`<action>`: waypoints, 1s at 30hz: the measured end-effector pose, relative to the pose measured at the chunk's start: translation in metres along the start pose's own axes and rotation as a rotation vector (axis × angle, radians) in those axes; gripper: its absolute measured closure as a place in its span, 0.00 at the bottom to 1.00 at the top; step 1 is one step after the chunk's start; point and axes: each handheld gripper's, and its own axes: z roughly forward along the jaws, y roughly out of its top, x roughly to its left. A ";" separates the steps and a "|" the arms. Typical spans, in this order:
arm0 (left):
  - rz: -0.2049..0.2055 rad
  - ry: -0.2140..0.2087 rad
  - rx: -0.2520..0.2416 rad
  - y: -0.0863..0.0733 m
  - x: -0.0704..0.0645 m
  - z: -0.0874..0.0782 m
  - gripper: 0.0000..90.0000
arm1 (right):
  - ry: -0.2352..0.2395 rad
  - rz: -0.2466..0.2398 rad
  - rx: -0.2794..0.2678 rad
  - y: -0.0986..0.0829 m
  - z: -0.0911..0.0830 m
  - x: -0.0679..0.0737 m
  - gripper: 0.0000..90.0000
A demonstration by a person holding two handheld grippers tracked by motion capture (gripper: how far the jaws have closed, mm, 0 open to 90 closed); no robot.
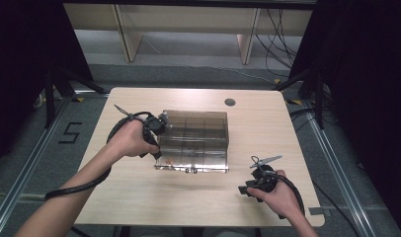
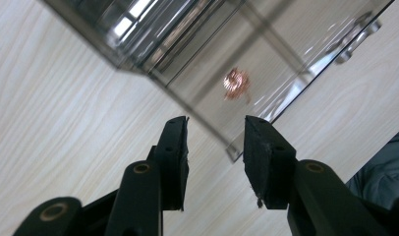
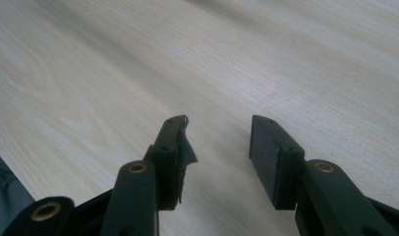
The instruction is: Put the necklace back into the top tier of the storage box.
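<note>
A pale wood grain, light beige with fine streaks, is shown by the table [image 1: 139,197]. The compartment box [image 1: 198,129] is made of smoky, grey-tinted clear plastic, and a small coppery-orange coil [image 2: 235,82] is seen through its wall. The left claw [image 2: 214,129] and the right claw [image 3: 218,129] are coloured matte black, with brass-coloured rivets at their joints. The floor [image 1: 25,163] is covered in dull grey.

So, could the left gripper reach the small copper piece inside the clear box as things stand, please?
Probably not yet: the left gripper is open at the clear box, but the box's wall seems to stand between it and the copper piece.
</note>
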 end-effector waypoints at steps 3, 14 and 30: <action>-0.001 0.004 0.002 -0.012 0.007 0.001 0.67 | 0.007 0.009 0.006 -0.001 -0.002 0.001 0.64; -0.080 -0.007 -0.051 -0.071 0.026 0.013 0.62 | 0.003 0.015 0.010 -0.001 -0.001 0.000 0.64; -0.183 0.020 -0.120 -0.144 0.024 0.069 0.48 | 0.005 0.006 0.005 -0.001 0.000 0.001 0.64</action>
